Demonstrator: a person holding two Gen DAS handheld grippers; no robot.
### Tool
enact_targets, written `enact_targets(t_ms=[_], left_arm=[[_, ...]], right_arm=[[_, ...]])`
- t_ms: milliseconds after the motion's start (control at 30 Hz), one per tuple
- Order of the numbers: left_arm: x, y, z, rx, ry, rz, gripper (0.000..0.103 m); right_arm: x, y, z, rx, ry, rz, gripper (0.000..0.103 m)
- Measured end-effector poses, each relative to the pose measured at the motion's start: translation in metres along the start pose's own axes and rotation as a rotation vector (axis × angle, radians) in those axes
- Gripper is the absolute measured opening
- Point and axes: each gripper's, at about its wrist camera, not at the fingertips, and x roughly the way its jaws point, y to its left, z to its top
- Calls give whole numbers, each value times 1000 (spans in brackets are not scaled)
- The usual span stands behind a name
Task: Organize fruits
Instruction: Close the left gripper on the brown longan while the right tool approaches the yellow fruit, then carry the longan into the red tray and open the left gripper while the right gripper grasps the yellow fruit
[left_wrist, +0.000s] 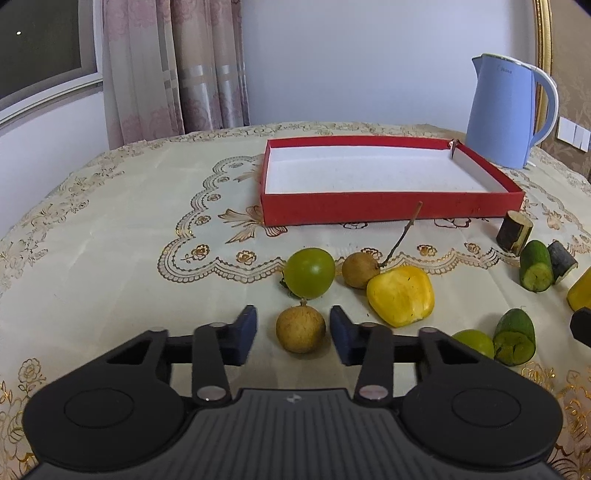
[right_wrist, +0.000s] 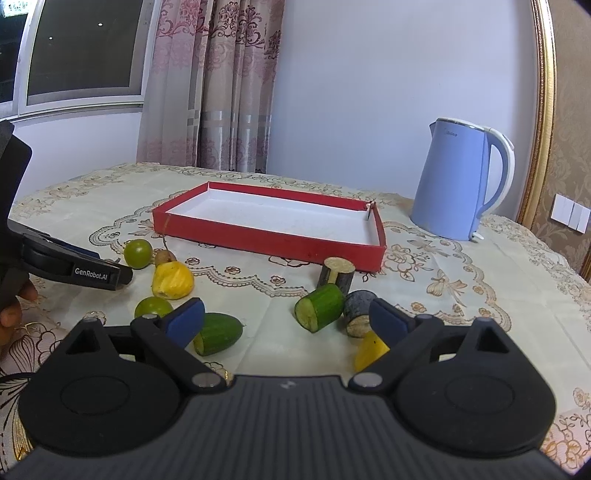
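A brown longan (left_wrist: 301, 329) lies on the tablecloth between the blue pads of my left gripper (left_wrist: 293, 326). A gap shows on its left side, while the right pad stands almost against it. Just beyond it are a green round fruit (left_wrist: 309, 272), a stemmed longan (left_wrist: 360, 270) and a yellow fruit piece (left_wrist: 400, 295). My right gripper (right_wrist: 286, 315) is open and holds nothing, with a cucumber piece (right_wrist: 319, 308) just ahead of it. The red box (left_wrist: 391, 212) with a white floor stands behind the fruit and has nothing in it.
A blue kettle (right_wrist: 460, 181) stands at the back right beside the box. More cucumber pieces (right_wrist: 218, 334), dark cane segments (right_wrist: 336, 275), a small green fruit (right_wrist: 153, 306) and a yellow piece (right_wrist: 371, 350) are scattered near the right gripper. A person's hand (right_wrist: 14, 314) shows at the left edge.
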Motion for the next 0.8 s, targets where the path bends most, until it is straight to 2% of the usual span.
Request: enact_targets(t_ms=[133, 367, 600, 800], left_arm=[[3, 0, -1, 2, 8, -19, 28], [1, 2, -1, -9, -3, -22, 27], [-11, 1, 2, 4, -54, 15, 27], [-27, 3, 9, -8, -115, 23, 27]], right_arm=[[0, 1, 0, -4, -1, 0, 95], [1, 0, 0, 0, 2, -4, 95], [5, -9, -1, 11, 13, -15, 95], [11, -30, -2, 43, 45, -34, 87]])
